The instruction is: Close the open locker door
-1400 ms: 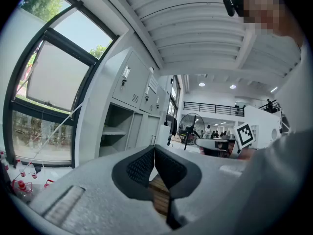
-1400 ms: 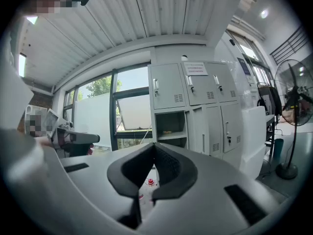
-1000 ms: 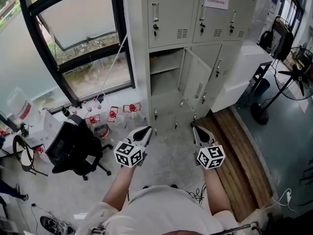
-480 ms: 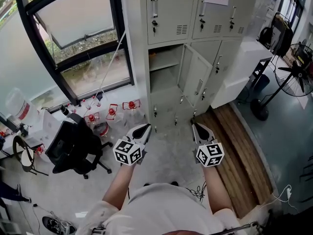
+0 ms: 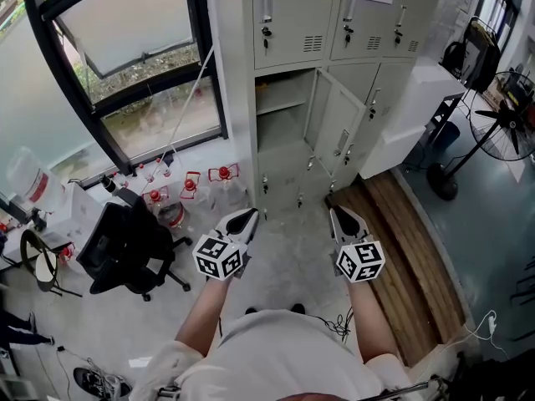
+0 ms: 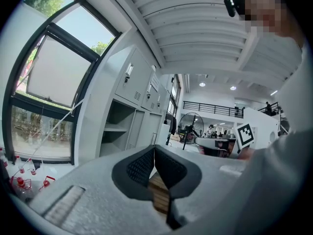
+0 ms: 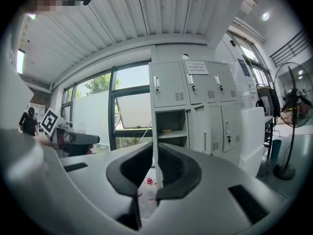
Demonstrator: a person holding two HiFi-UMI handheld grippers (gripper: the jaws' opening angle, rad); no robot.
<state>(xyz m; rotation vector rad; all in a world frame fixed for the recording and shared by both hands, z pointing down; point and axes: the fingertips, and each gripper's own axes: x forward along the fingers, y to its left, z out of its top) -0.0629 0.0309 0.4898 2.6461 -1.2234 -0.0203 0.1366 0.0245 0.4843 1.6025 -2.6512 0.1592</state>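
Left hand-held gripper (image 5: 251, 214): jaws together, tips touching, nothing clamped. Right hand-held gripper (image 5: 333, 210): jaws just opening, parted by a narrow slit, nothing between them. Both held level and side by side, pointing at the locker bank (image 5: 292, 23), well apart from it. Open locker door (image 5: 336, 128): ahead of both hand-held grippers, nearer the right one, standing out from the right edge of the open compartment (image 5: 280, 111), touched by neither. Office chair (image 5: 125, 253): left of the left hand-held gripper.
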